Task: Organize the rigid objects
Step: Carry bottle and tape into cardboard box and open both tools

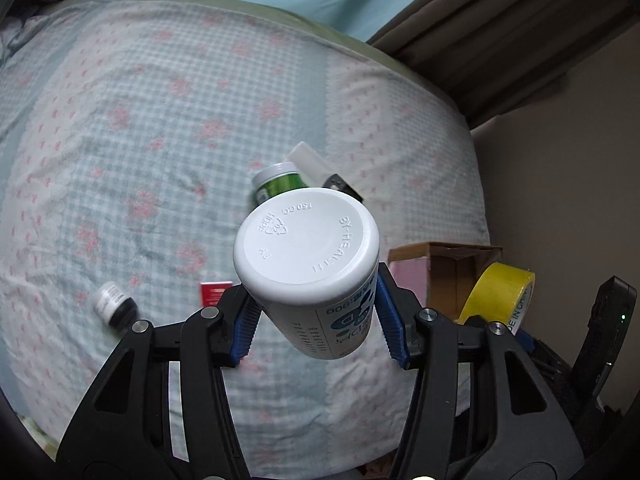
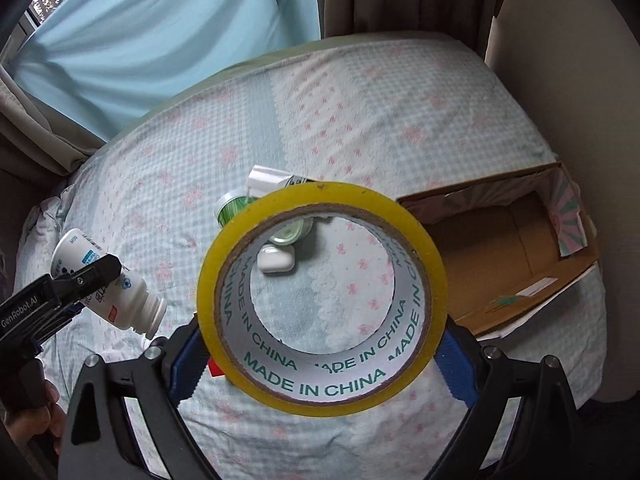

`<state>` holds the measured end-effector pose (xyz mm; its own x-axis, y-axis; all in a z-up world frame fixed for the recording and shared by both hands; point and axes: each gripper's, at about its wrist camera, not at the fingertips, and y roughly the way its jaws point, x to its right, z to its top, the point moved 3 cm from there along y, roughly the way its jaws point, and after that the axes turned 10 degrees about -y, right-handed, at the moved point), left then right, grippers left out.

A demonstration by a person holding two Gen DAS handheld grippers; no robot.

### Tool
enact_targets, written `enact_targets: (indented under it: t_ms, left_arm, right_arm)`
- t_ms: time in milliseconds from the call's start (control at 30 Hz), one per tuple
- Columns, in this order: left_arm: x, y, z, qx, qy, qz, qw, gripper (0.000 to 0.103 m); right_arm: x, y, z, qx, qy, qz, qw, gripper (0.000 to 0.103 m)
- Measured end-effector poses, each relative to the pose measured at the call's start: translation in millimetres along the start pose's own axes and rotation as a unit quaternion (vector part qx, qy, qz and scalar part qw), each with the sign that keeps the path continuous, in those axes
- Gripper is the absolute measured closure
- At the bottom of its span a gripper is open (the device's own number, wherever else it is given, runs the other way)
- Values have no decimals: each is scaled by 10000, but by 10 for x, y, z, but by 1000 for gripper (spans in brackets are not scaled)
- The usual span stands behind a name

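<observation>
My left gripper [image 1: 316, 320] is clenched on a white bottle [image 1: 308, 264], blue pads pressed to both sides of its body, base toward the lens and lifted off the bedspread [image 1: 160, 120]. Only the right wrist view shows that bottle from the side [image 2: 108, 280], tipped with its neck pointing down and no cap on. My right gripper [image 2: 320, 344] grasps a yellow tape roll [image 2: 320, 292] by its outer rim, hole facing the camera. Through that hole I see a white earbud case [image 2: 276, 260] and a round lid [image 2: 286, 234] on the bed; the left view hides both. Beyond lie a green bottle [image 1: 278, 184] and a white box [image 1: 308, 160], touching. Only the left view shows a small black jar [image 1: 114, 304] and a red packet [image 1: 214, 294]. The open cardboard box [image 2: 520, 248] sits at the bed's right edge; its inside shows fully only in the right view.
</observation>
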<state>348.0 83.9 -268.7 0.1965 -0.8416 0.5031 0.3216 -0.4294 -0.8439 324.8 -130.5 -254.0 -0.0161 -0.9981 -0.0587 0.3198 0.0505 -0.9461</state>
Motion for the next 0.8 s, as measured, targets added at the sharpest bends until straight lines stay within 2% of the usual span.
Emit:
enact_targets:
  t_ms: [233, 400, 600, 800]
  left_arm:
    - [945, -77, -359, 143, -107, -178, 9997, 54]
    - [1591, 94, -627, 206, -331, -266, 9989, 54]
    - [2284, 562, -922, 71, -513, -366, 9980, 54]
    - [2648, 1295, -1123, -402, -576, -241, 9972, 54]
  right_arm:
    - [899, -428, 79, 109, -490, 4, 9987, 8]
    - [1568, -541, 103, 113, -881, 15, 9960, 8]
    - [2310, -394, 180, -113, -1210, 10, 9926, 8]
    - [2835, 38, 160, -487, -1626, -135, 9854, 8]
